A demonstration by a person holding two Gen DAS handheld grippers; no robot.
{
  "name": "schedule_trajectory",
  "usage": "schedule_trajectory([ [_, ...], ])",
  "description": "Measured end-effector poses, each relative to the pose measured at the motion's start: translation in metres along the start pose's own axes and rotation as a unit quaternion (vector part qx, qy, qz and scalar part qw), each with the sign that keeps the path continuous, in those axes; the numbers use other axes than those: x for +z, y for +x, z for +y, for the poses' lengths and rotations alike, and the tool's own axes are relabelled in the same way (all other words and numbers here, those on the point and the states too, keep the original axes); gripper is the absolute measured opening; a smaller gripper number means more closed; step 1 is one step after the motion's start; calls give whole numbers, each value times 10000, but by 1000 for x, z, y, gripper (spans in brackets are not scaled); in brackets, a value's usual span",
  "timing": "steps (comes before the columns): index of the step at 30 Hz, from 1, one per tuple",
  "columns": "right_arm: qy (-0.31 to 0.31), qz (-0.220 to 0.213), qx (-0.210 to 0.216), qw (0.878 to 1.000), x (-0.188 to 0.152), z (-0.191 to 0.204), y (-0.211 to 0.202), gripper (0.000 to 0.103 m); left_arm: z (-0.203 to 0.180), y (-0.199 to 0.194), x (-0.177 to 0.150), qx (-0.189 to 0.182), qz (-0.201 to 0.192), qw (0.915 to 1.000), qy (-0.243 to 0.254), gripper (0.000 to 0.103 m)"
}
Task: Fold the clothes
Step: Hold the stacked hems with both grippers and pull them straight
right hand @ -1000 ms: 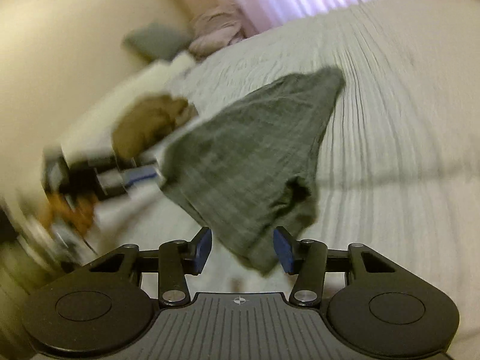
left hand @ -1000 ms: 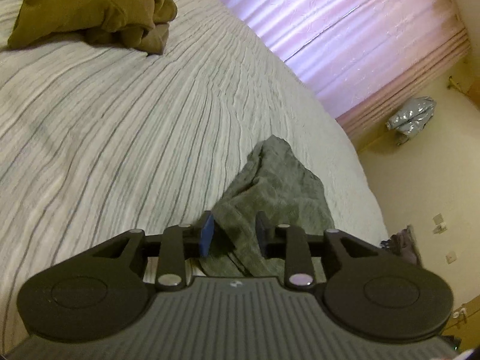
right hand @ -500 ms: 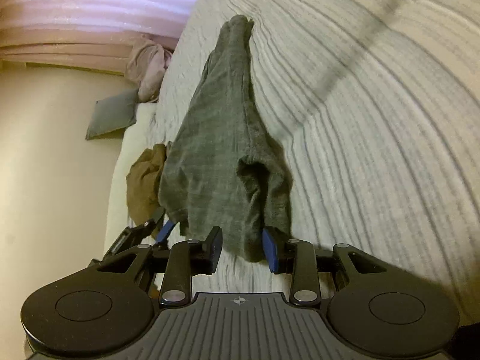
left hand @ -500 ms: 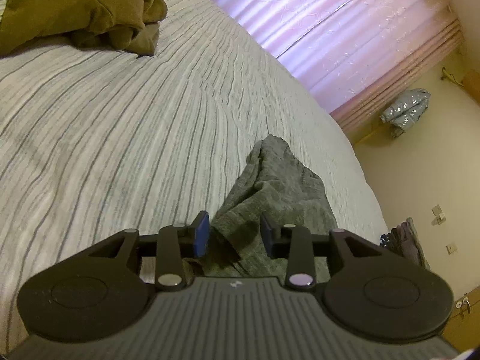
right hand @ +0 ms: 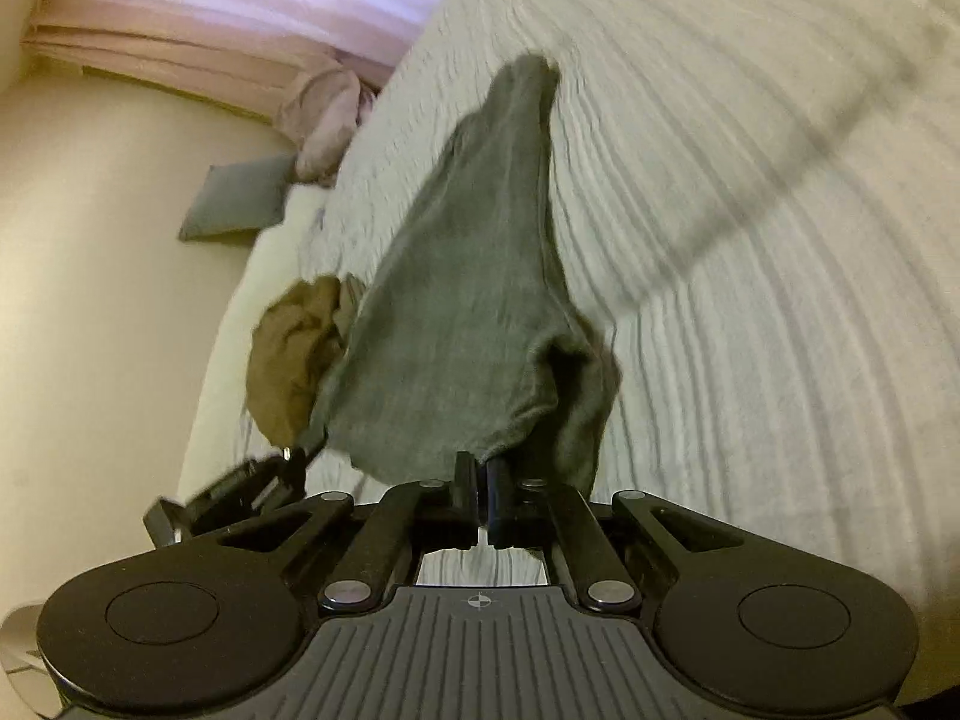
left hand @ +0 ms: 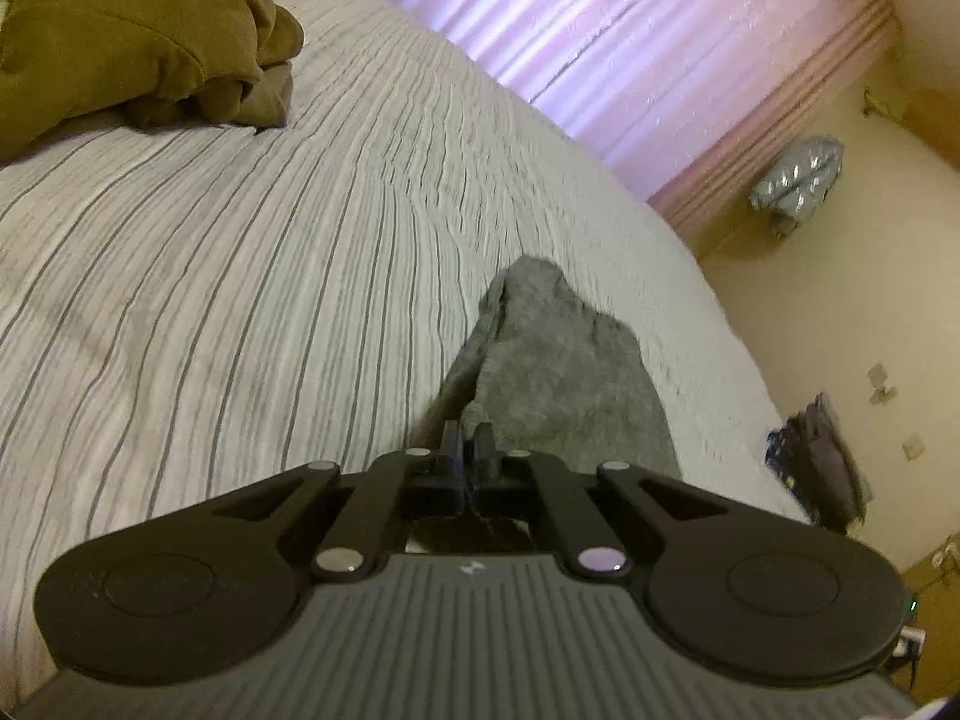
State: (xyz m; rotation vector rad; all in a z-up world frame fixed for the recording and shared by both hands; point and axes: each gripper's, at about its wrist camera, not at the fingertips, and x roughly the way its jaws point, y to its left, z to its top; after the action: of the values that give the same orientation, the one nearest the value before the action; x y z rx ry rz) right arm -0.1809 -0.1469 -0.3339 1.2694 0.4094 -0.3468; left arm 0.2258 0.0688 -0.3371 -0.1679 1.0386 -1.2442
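Clamping grey garment [left hand: 558,372], jaws now shut.

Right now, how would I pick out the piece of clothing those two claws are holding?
Look at the big bed with the striped cover. Near its edge a grey garment stretches out in a long rumpled strip, pinched at its near end by the left gripper and the right gripper. The only other clothing on the cover is an olive-brown heap, bunched up and untouched.

Striped bedspread [left hand: 270,276] lies open (brown garment [left hand: 132,30] far).
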Motion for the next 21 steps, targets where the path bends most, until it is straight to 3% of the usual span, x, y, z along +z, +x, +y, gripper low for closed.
schedule_trajectory([
  [3,77,169,-311,9993,-5,-8,7,2,-2,6,-6,272,125,9995,27,0],
  [8,150,258,-394,9988,-15,-11,20,2,-10,12,-11,582,186,9979,235,0],
  [21,53,247,-474,9986,-17,-10,9,2,-9,11,-7,588,210,9976,290,0],
])
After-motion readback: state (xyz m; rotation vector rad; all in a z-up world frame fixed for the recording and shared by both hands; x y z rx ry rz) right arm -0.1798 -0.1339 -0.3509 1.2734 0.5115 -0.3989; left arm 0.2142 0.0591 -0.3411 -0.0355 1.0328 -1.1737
